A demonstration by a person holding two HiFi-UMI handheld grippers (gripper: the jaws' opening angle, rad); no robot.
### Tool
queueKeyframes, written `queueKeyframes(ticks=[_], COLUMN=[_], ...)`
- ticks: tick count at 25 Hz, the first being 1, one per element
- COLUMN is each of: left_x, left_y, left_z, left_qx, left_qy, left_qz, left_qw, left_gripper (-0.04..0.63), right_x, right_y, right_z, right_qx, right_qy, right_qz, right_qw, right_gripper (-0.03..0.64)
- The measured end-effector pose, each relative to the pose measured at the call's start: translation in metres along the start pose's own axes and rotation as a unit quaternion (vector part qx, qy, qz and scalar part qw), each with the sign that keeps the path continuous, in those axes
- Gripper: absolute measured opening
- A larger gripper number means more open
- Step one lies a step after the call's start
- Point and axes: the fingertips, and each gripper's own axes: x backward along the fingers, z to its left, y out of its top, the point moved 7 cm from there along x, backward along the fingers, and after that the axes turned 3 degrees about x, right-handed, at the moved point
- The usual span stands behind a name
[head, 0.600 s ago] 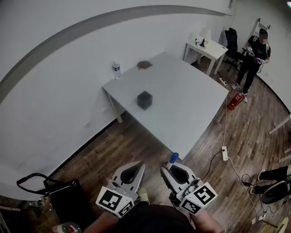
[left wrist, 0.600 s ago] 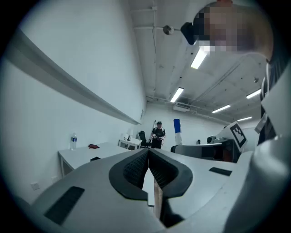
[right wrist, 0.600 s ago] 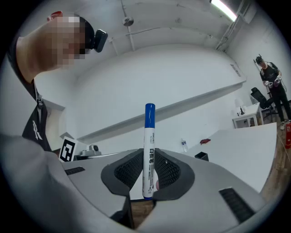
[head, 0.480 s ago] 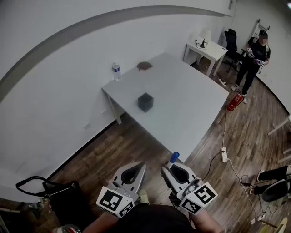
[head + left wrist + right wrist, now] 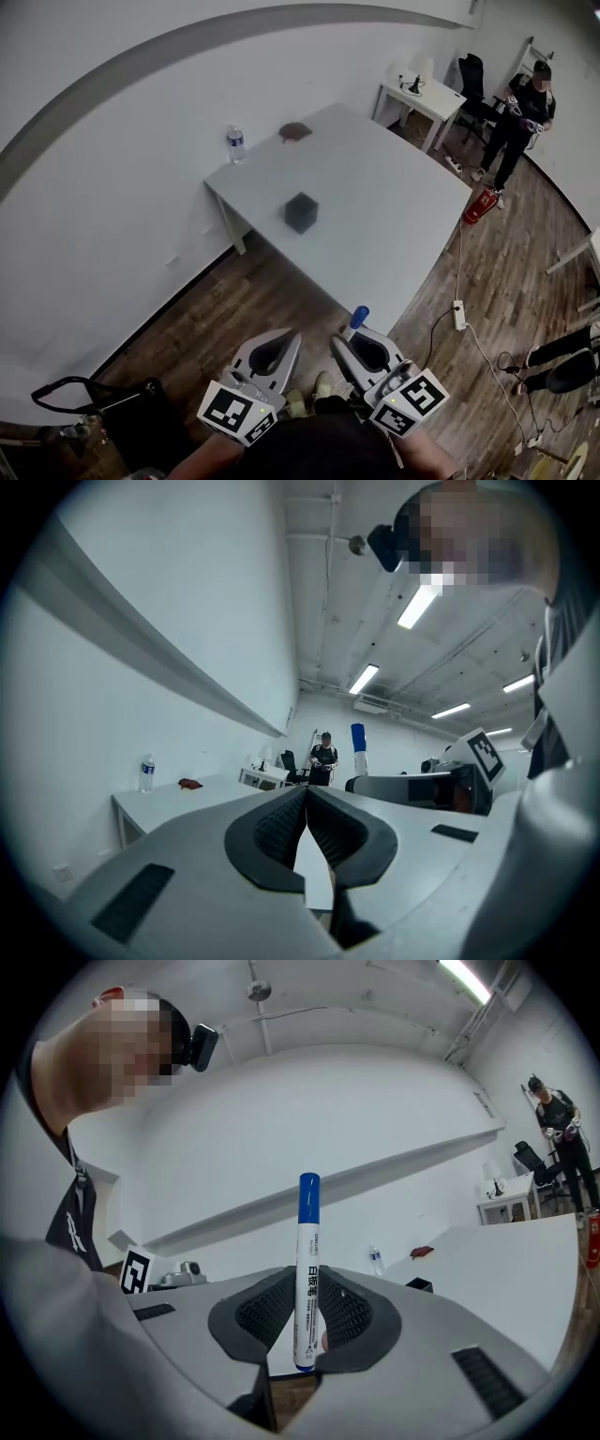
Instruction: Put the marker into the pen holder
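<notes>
Marker: standing upright at frame centre, being pinched low on its barrel by right hand-held gripper.
Left hand-held gripper: resting closed, empty.
Handling: probably light, stiff, slippery; favouring a mid-barrel hold.
Pen holder: sitting mid-frame on worktop.

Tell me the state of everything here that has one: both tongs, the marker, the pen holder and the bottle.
left tongs: shut, nothing between them
right tongs: shut on the marker
marker: capped, upright
pen holder: standing on the table, marker not in it
water bottle: upright at the table's far corner
</notes>
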Motion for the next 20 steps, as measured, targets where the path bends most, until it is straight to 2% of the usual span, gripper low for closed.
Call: queueKeyframes(ticks=[10,20], left_x=[-0.025,-0.086], left_y=[0.006,0.021], left_z=[0.028,0.06], left_qx=[-0.004,-0.007], left_qy=[0.018,0.041], left_qz=[-0.003,-0.002], left_qw=[0.9998,0.9991], left_gripper=[0.008,0.008], right_x=[-0.037,-0.084], right_y=[0.006,0.023], right_z=[-0.029,-0.098], right_qx=[-0.001,-0.01], right_qy=[0.016,0.033], right_qz=[-0.003,0.006], right_qw=[1.0,0.999], right_gripper=[0.078,0.078])
